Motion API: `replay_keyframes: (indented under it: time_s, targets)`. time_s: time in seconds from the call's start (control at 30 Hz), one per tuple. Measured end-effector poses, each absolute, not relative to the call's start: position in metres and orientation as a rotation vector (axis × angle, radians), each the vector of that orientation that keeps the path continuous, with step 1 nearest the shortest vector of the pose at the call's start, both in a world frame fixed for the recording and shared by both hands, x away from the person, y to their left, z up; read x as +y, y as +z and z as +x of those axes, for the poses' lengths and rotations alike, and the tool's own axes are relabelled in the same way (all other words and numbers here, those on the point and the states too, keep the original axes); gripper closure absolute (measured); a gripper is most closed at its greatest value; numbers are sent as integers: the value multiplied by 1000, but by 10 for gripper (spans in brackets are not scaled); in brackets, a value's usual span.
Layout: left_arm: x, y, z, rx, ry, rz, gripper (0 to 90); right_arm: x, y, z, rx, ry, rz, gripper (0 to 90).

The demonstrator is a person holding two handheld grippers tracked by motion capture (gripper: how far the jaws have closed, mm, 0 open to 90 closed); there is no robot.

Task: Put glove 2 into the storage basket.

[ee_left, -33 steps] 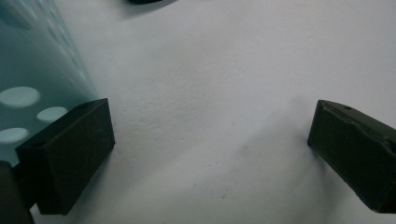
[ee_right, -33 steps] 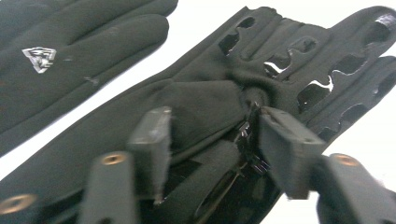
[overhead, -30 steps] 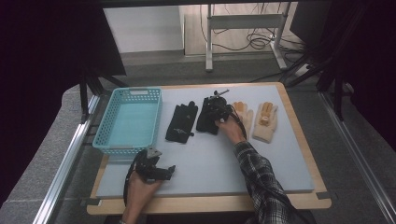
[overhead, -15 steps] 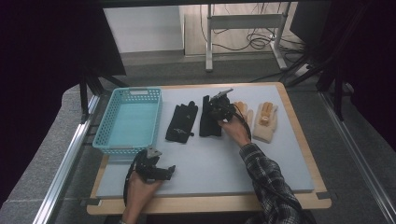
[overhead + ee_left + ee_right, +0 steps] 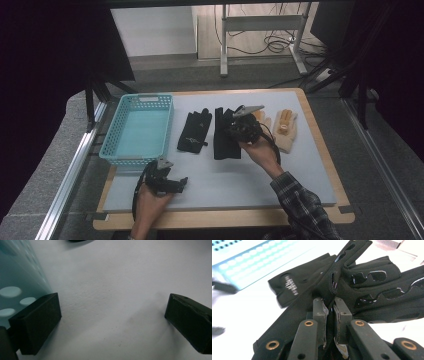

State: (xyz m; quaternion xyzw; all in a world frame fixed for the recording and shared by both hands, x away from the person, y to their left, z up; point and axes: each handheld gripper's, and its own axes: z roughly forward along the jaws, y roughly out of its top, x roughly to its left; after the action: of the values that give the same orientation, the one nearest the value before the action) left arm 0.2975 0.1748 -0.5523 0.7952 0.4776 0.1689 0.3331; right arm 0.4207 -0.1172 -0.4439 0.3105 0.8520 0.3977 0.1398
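While the high view hides the right gripper's jaws behind the hand, the right gripper view shows them pinched on a fold of the black glove mid-table. Left gripper rests jaws wide apart, holding nothing, just beside the basket.

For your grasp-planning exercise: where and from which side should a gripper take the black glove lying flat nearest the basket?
Grip the black glove at its cuff edge, coming from the table's near side: it lies flat, cuff toward the person, and that hem offers a thin fold to pinch. The basket crowds its left.
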Motion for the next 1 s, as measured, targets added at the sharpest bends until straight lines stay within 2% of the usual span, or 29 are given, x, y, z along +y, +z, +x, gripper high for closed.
replay_keyframes:
  time_s: [0.23,0.43,0.5,0.53,0.6,0.7,0.83,1.0]
  targets:
    - [175,-552,298,1250,441,2073,7,-128,-452,372,2473,1186,897,803]
    - [174,-552,297,1252,440,2071,7,-127,-483,346,2506,1165,932,798]
    - [174,-552,297,1251,440,2072,7,-124,-493,340,2525,1163,946,771]
    - [174,-552,297,1252,440,2072,7,-122,-495,338,2530,1166,941,723]
    - [175,-552,297,1251,440,2073,7,-118,-495,335,2514,1162,906,595]
    - [175,-552,297,1250,440,2077,7,-122,-486,340,2464,1175,898,513]
    - [175,-552,298,1247,443,2080,8,-135,-480,354,2432,1159,941,483]
    - [175,-552,298,1249,442,2075,8,-145,-489,367,2439,1123,992,486]
